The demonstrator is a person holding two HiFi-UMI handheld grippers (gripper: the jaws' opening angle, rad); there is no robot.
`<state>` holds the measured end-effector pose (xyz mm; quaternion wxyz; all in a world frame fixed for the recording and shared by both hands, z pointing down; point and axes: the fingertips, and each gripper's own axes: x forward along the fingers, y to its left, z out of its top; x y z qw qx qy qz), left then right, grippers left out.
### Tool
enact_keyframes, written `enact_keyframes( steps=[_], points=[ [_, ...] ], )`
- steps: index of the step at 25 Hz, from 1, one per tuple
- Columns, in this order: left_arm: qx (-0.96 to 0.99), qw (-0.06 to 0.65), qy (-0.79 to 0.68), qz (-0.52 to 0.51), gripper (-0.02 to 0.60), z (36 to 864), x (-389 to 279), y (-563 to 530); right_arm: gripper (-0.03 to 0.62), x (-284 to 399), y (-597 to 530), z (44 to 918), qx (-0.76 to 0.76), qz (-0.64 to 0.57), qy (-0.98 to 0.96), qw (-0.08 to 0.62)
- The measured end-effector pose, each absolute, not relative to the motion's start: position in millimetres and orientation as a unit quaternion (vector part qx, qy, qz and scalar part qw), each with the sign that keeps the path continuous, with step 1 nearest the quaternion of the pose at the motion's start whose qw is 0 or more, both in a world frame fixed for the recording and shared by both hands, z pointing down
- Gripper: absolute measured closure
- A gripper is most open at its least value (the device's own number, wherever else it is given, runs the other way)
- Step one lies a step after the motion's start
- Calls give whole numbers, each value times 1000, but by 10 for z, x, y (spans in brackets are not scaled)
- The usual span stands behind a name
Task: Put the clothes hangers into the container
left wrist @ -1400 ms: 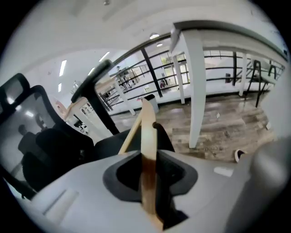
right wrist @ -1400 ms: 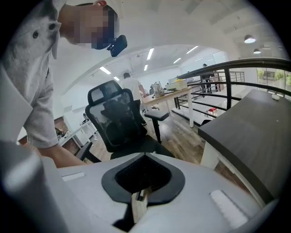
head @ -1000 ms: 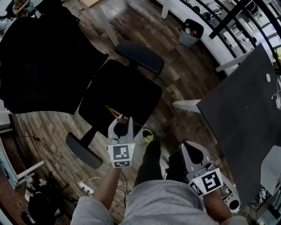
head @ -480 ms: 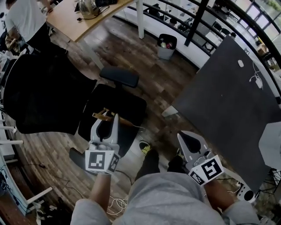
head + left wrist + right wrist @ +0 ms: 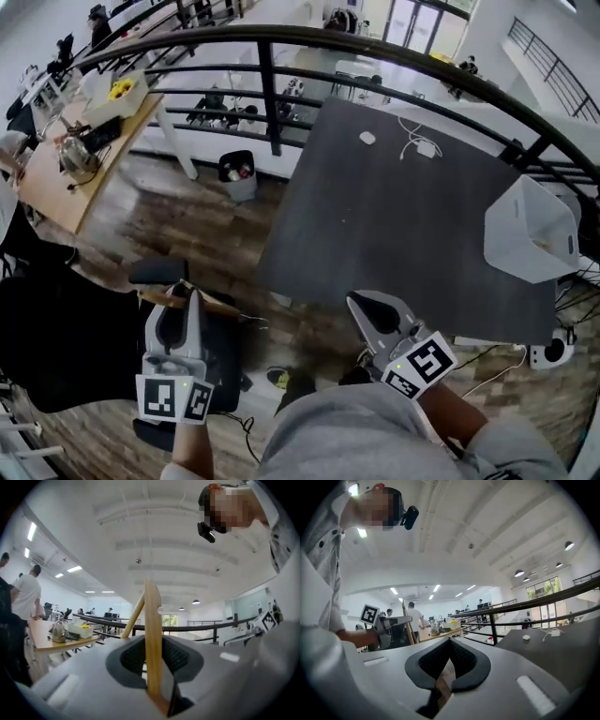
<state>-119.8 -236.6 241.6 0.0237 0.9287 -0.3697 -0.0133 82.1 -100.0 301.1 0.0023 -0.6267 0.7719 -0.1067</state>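
My left gripper (image 5: 178, 307) is clamped on a wooden hanger (image 5: 153, 634), its jaws only narrowly apart around the bar. My right gripper (image 5: 364, 305) is closed, with nothing in it. Well apart from both, the white container (image 5: 528, 230) sits at the right end of the dark table (image 5: 375, 216).

Wooden clothes hanger (image 5: 208, 303): clamped in the left gripper (image 5: 192, 300), off any surface, bar crosswise to the jaws. Pale, open-topped container (image 5: 530, 230): stands at the desk's (image 5: 394, 216) right edge.
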Motion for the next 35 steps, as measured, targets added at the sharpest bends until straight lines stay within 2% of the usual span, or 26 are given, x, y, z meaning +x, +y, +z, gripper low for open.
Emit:
enact_keyframes(
  steps=[7,19,28,35],
  points=[
    [977,21,-196,-78,492,1649,715,-1684,595,2112,-60,2855,-714,-85,694,24],
    [981,9,82,-177,494,348,3608,121,595,3657,1435,2725,-805,-30,590,53],
    [943,-7,228,-244,495,-603,4927,1508,595,4407,2396,2800,-854,-29,514,77],
    [925,101,274,-242,495,-740,5834,2063,595,4673,3111,2849,-890,-25,448,83]
  ],
)
